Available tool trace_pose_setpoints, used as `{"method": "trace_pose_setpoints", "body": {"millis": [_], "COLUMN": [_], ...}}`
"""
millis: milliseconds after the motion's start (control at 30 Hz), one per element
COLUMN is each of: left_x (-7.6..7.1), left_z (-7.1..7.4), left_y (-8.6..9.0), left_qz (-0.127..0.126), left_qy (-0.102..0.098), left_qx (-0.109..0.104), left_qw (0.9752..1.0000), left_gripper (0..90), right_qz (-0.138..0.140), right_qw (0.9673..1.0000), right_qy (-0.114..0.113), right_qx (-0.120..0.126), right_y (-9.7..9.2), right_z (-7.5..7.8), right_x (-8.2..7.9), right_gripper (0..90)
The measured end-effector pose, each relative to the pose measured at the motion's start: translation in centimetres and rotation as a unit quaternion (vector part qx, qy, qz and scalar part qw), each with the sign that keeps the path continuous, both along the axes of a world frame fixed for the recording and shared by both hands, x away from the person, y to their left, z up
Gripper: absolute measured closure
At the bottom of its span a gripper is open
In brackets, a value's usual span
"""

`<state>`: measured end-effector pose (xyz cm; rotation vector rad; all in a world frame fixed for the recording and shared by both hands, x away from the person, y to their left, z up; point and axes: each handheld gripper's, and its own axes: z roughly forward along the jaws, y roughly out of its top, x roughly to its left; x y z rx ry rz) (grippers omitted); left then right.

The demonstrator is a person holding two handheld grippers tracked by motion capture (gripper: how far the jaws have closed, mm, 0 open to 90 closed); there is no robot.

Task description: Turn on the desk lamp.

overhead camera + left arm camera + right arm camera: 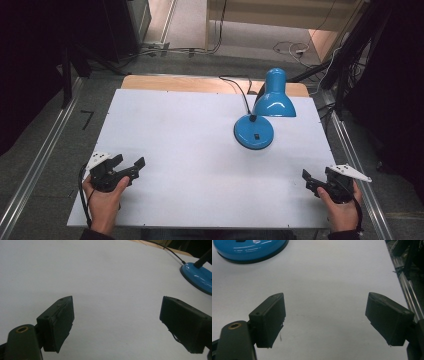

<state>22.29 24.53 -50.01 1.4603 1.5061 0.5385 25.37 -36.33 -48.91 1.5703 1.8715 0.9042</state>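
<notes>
High view: blue lamp [260, 117] stands upright (tabletop [190, 165]).

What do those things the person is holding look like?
Each hand grips a black tool: left tool, right tool. Both have two chunky black jaws with flat pads, a grey three-cornered plate on top and a black cable trailing behind. A brass-coloured ring sits near one jaw. Dark sleeve cuffs peek out at the wrists.
</notes>
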Motion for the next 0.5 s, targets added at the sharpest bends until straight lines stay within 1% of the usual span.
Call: {"method": "trace_pose_setpoints", "body": {"millis": [100,133,200,267,300,500], "left_x": [0.0,0.0,0.0,0.0,0.0,0.0], "left_z": [0.0,0.1,0.1,0.0,0.0,0.0], "left_y": [0.1,0.1,0.0,-0.1,-0.1,-0.1], "left_qz": [0.003,0.003,0.001,-0.001,-0.002,-0.003], "left_qy": [0.0,-0.002,-0.002,-0.001,0.0,0.0], "left_qx": [0.003,0.005,0.005,0.007,0.009,0.004], "left_qw": [1.0,1.0,1.0,1.0,1.0,1.0], "left_gripper": [13.2,13.2,13.2,13.2,13.2,13.2], "right_qz": [0.004,0.012,0.015,0.026,0.026,0.037], "right_qw": [1.0,0.9999,0.9999,0.9996,0.9996,0.9993], "right_qy": [0.003,0.0,0.001,0.001,0.001,-0.004], "right_qx": [0.003,0.001,0.001,0.007,0.007,0.01], "right_y": [0.2,0.5,0.6,1.0,1.0,1.7], "right_z": [0.0,0.0,0.0,0.1,0.1,0.2], "right_x": [0.0,0.1,0.1,0.2,0.2,0.5], "right_gripper": [16.0,16.0,16.0,16.3,16.3,16.9]}}
